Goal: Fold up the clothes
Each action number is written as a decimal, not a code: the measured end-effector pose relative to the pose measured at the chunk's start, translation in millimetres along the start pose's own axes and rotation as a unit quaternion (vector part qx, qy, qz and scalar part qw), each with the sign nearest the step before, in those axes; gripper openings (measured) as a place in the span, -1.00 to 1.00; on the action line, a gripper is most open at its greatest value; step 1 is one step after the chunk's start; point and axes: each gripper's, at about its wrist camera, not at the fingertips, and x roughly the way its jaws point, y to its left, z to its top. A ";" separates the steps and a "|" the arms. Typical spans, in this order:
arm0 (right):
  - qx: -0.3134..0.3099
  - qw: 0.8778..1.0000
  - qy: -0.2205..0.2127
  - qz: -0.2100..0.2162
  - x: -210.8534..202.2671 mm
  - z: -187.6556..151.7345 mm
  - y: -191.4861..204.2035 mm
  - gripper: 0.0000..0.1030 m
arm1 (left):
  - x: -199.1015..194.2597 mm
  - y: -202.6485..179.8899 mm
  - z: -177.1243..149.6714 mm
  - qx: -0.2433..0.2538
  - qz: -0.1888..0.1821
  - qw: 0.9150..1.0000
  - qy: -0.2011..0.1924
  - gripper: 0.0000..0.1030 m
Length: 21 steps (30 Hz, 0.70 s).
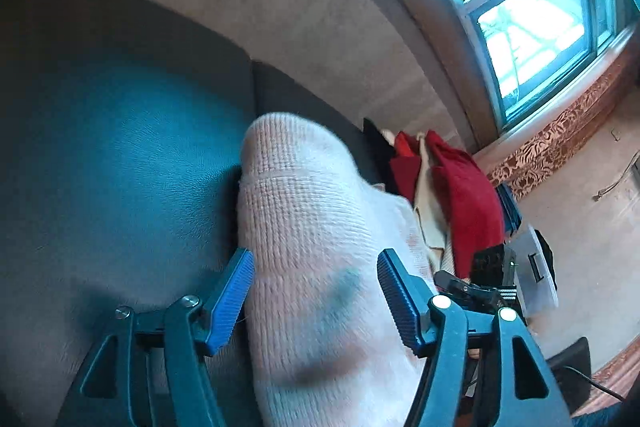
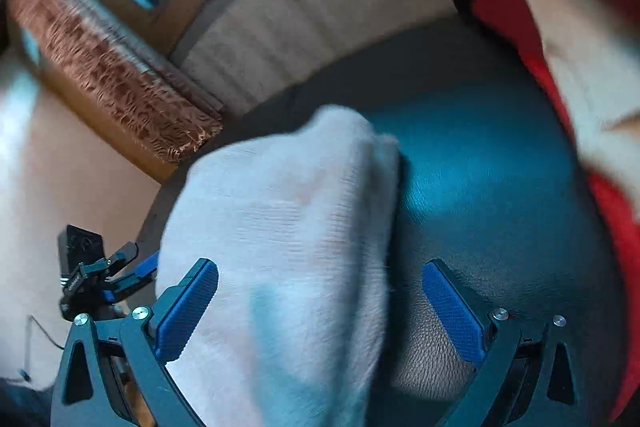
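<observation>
A white knitted garment (image 1: 304, 227) lies bunched on the dark leather seat (image 1: 120, 167). My left gripper (image 1: 314, 259) is open, with the knit running between its blue pads (image 1: 234, 301). The left pad sits right at the fabric's edge; I see no squeeze. In the right wrist view the same white garment (image 2: 280, 219) lies between the wide-open jaws of my right gripper (image 2: 320, 267). Its left pad (image 2: 186, 307) is against the cloth, and the right pad (image 2: 452, 307) stands apart over bare seat (image 2: 500, 187).
A heap of red, cream and dark clothes (image 1: 460, 195) sits further along the seat, seen blurred as red and cream cloth (image 2: 580, 67). A beige backrest (image 1: 280, 7) runs behind the seat, under a bright window (image 1: 520, 7). A white box (image 1: 536, 267) stands on the floor.
</observation>
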 end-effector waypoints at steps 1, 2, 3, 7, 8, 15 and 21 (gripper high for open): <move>0.003 1.000 0.008 0.015 6.9 0.3 -1.5 1.00 | 7.8 2.1 2.5 0.003 0.000 1.000 0.010 0.27; -0.008 1.000 0.009 0.026 12.5 0.9 1.0 1.00 | 15.3 3.8 3.9 0.008 0.002 1.000 0.016 0.39; -0.019 0.999 0.012 0.034 18.5 1.6 4.2 1.00 | 20.5 6.0 4.8 0.010 -0.002 1.000 0.018 0.45; -0.057 0.997 0.030 0.039 38.1 1.1 18.6 1.00 | 34.8 13.2 2.8 -0.015 -0.030 0.999 0.030 0.63; -0.069 0.996 0.029 0.037 38.9 -0.5 20.3 1.00 | 36.4 10.7 1.2 -0.011 -0.028 0.999 0.033 0.64; -0.102 0.993 0.065 -0.006 44.3 1.2 37.2 0.26 | 22.4 3.7 -12.3 -0.013 -0.017 1.000 0.023 -0.06; -0.150 0.984 0.096 0.003 80.9 1.9 91.8 -0.10 | -62.6 24.3 -17.7 -0.019 0.020 0.998 -0.053 -0.15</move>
